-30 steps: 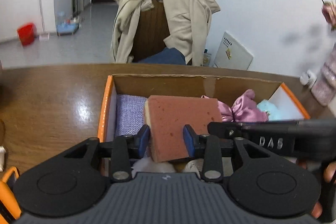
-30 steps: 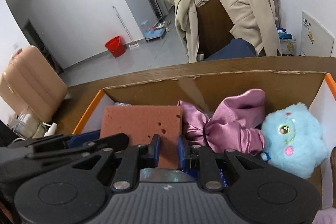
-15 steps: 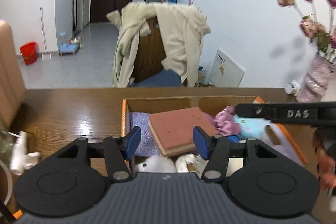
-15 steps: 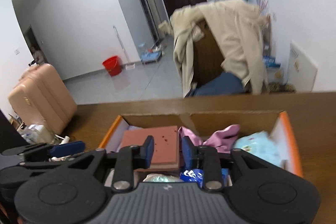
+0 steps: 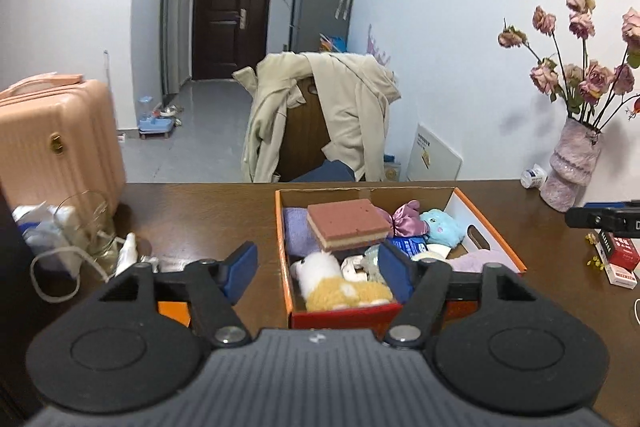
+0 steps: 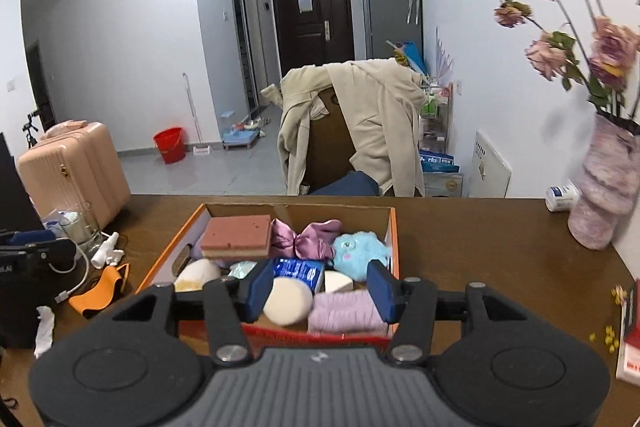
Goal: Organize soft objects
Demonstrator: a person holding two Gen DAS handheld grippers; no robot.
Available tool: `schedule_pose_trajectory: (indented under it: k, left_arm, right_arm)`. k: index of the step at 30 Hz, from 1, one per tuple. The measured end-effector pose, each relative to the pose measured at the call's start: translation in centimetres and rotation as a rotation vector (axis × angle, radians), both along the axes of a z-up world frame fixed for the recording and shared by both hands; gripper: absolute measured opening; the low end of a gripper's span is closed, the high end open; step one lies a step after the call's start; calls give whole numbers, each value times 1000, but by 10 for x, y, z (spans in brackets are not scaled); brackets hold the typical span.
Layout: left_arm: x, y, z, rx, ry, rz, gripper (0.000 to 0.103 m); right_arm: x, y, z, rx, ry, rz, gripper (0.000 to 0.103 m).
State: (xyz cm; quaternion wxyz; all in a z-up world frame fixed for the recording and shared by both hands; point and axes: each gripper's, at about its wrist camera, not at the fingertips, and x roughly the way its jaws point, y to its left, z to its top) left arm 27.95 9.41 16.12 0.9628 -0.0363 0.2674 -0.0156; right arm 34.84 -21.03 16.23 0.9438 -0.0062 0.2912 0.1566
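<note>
Orange-rimmed cardboard, the box (image 5: 486, 223) sits on the brown wooden table (image 5: 200, 211) in the middle of both wrist views, packed with soft things. At its far end a pink sponge block (image 5: 347, 223) lies on a lilac cloth (image 5: 295, 227), with a satin bow (image 6: 306, 237) and a pale blue plush (image 6: 360, 251) to its right. Nearer the camera lie a white and yellow plush (image 5: 340, 285), a round cream puff (image 6: 287, 301) and a lilac fluffy roll (image 6: 347, 313).

Low in the left wrist frame, the left gripper (image 5: 316, 273) has its blue pads spread and opening wider, nothing between them, one pad over the table left of the box. The right gripper (image 6: 316, 291), low in its own frame, is likewise parting and empty, its pads above the box's near end. A pink vase (image 5: 572, 167) stands at the right edge, a glass jar (image 5: 90, 223) at the left.
</note>
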Motion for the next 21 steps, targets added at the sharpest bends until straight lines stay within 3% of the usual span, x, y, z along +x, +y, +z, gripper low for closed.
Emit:
schedule_pose_trajectory:
  k: [7, 13, 21]
  left_arm:
    - [-100, -21, -39, 83, -148, 67, 83]
    - [-190, -55, -69, 130, -279, 35, 103]
    - [-268, -98, -130, 123, -340, 35, 103]
  right_arm:
    - [-91, -12, -35, -11, -165, -12, 66]
    - [-182, -26, -70, 27, -272, 7, 76]
    - [-283, -38, -132, 44, -353, -32, 93]
